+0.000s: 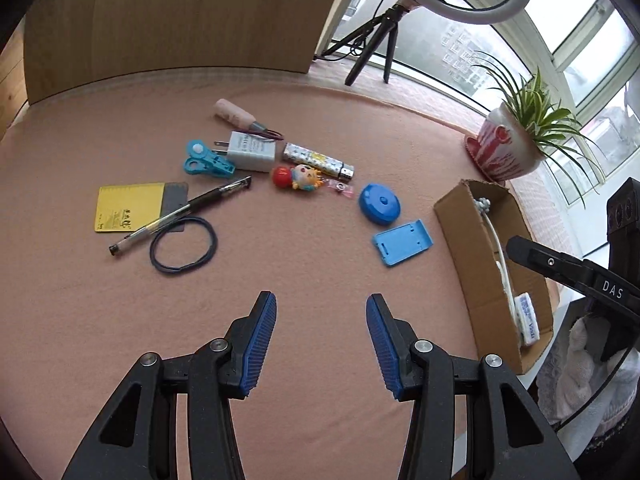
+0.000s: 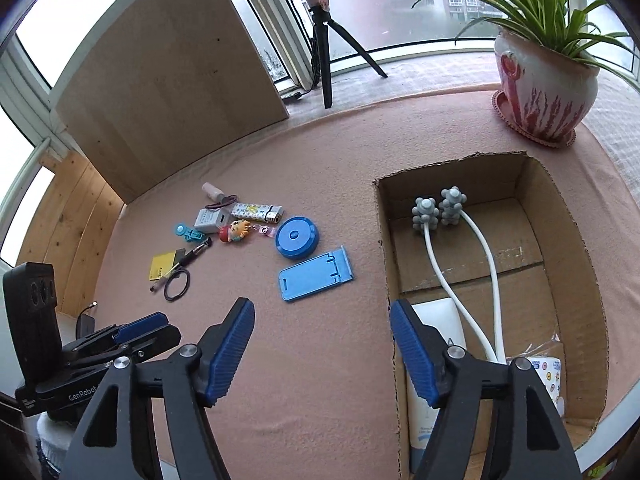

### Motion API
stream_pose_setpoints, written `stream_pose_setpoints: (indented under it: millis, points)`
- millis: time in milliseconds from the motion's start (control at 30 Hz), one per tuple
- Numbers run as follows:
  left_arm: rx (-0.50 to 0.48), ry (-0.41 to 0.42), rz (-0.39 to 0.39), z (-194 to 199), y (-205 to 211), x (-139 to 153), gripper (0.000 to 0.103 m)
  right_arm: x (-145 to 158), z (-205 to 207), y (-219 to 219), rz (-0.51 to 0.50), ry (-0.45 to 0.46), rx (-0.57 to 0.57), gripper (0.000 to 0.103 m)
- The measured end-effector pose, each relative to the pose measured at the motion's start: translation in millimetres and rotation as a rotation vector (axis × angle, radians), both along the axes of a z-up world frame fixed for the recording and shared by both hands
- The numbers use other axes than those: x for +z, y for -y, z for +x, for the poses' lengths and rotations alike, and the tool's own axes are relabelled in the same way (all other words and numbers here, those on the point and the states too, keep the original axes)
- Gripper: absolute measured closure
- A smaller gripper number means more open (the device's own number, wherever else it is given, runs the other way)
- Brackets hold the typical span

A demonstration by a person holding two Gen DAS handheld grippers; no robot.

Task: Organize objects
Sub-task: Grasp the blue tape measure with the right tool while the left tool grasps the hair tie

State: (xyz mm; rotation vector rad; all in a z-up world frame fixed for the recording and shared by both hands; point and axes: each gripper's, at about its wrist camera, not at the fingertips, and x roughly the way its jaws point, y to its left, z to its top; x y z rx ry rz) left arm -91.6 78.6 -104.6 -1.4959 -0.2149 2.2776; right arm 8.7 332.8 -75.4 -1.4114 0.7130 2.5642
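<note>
Now both are gaping empty: right hand-held gripper (image 2: 322,350) hanging over the box (image 2: 576,240) edge, left hand-held gripper (image 1: 321,344) facing toys (image 1: 298,178) ahead.

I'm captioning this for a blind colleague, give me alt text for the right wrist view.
The open, empty right gripper hovers over a pink table beside a cardboard box holding a white massager. Small items, including a blue phone stand, lie left of the box.

Soft daylight comes in through the windows (image 1: 460,40) far ahead of both grippers, with only faint shadows on the pink cloth (image 1: 320,260). Both pictures are sharp but bend round, going dark at the corners.
</note>
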Motion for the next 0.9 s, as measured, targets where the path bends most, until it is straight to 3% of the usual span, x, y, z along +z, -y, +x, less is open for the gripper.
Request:
stream_pose_setpoints:
  millis: [167, 400, 533, 667, 800, 900]
  points:
    - [0.095, 0.038, -0.055, -22, 50, -21, 0.052, -8, -37, 7, -0.015, 0.043, 0.039, 0.035]
    - [0.163, 0.107, -0.088, -52, 77, -48, 0.054, -23, -88, 15, -0.001, 0.128, 0.089, 0.035]
    - [0.165, 0.13, -0.094, -66, 74, -55, 0.056, -36, -113, 19, 0.024, 0.184, 0.108, 0.035]
    - [0.149, 0.154, -0.124, -77, 68, -61, 0.066, -52, -135, 21, 0.068, 0.239, 0.133, 0.035]
    - [0.129, 0.136, -0.165, -81, 59, -62, 0.07, -64, -151, 20, 0.094, 0.272, 0.141, 0.035]
    - [0.109, 0.123, -0.208, -80, 51, -61, 0.079, -72, -161, 19, 0.116, 0.293, 0.149, 0.035]
